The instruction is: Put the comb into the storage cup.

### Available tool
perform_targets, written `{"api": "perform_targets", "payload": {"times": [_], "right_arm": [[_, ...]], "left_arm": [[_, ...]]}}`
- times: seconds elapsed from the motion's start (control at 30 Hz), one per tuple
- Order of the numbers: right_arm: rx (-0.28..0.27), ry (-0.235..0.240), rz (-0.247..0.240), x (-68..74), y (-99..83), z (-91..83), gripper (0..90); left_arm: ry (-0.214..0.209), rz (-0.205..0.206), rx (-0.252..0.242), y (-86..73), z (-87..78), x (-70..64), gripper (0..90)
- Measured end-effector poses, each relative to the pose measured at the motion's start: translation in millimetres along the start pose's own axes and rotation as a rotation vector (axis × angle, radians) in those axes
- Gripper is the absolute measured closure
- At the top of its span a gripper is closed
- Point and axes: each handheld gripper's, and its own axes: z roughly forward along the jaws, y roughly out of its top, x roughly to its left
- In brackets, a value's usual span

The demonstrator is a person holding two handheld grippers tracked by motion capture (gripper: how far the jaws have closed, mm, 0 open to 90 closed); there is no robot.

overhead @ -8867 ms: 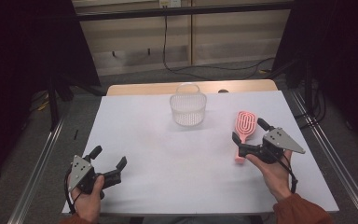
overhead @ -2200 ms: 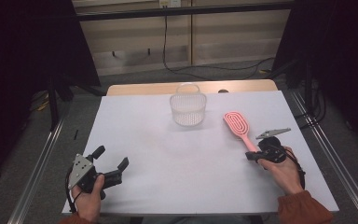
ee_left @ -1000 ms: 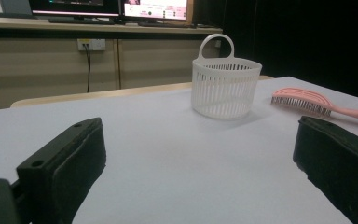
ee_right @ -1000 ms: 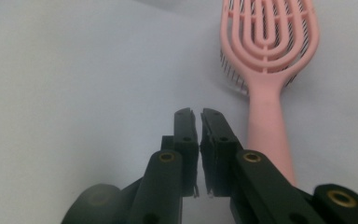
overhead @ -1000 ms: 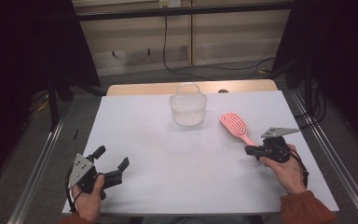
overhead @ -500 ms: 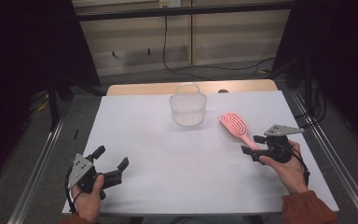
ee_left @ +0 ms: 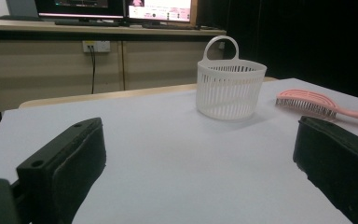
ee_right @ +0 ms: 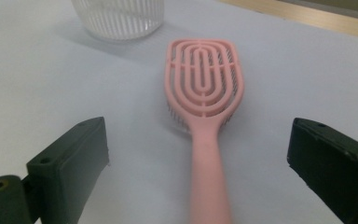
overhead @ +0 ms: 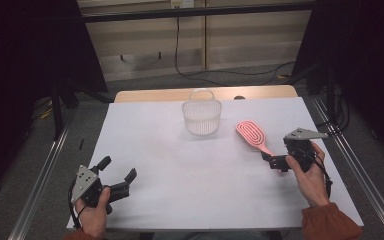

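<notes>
The person's left hand [overhead: 94, 212] is reaching in over the near edge of the table [overhead: 190, 200] by its near left corner, holding the left gripper [overhead: 119, 175] low with its jaws spread wide and pointing toward the far right. The right hand [overhead: 307, 172] (an orange sleeve is covering the forearm) is resting near the table's right edge, keeping the right gripper [overhead: 275, 161] level, its jaws parted wide and aimed leftward.

In the right gripper view the brush [ee_right: 204, 93] handle blurs and runs off the bottom edge, and the basket [ee_right: 119, 16] is cut by the top edge. In the high view the handle's end hides behind the right gripper [overhead: 276, 161].
</notes>
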Motion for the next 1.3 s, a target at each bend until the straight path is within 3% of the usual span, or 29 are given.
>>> {"api": "perform_targets", "payload": {"times": [0.1,0.17,0.33,0.47,0.53,0.6,0.67,0.77,0.87,1.07,1.2,1.3], "right_arm": [[0.021,0.063,0.048,-6.4,3.6,1.5,6.5],[0.028,0.091,0.051,-9.0,5.9,4.2,5.6],[0.038,0.044,0.042,-7.9,16.2,6.3,5.3],[0.037,0.055,0.056,-9.9,26.5,5.9,4.3],[0.078,0.037,0.033,-10.4,31.4,8.3,7.1],[0.107,0.051,0.027,-13.2,35.3,13.7,10.5],[0.084,0.094,0.036,-16.7,36.6,20.2,6.4],[0.073,0.043,0.005,-18.1,40.4,27.6,8.3],[0.098,0.101,0.027,-21.5,45.6,33.7,6.7],[0.138,0.102,0.030,-23.3,58.1,42.6,5.6],[0.144,0.072,0.001,-26.0,63.7,48.6,5.6],[0.175,0.092,0.011,-29.6,66.0,55.0,4.5]], "left_arm": [[0.002,0.002,0.001,-0.2,-0.1,0.3,2.4],[0.004,0.002,0.002,-0.2,-0.3,1.0,2.4],[0.012,-0.005,0.002,-0.7,-1.7,1.8,2.4],[0.011,-0.004,0.002,-0.7,-1.6,1.6,2.4],[0.009,-0.003,0.002,-0.5,-1.7,1.6,2.4],[0.010,-0.003,0.003,-0.7,-1.5,1.8,2.4],[0.008,-0.003,0.005,-0.9,-1.3,1.8,2.4],[0.007,0.001,0.008,-0.8,-1.2,2.0,2.4],[0.007,0.001,0.009,-0.9,-1.3,2.0,2.4],[0.005,0.007,0.012,-0.8,-1.5,2.2,2.4],[0.009,0.010,0.014,-0.9,-0.9,2.3,2.4],[0.007,0.007,0.014,-1.0,-0.8,2.1,2.4]]}}
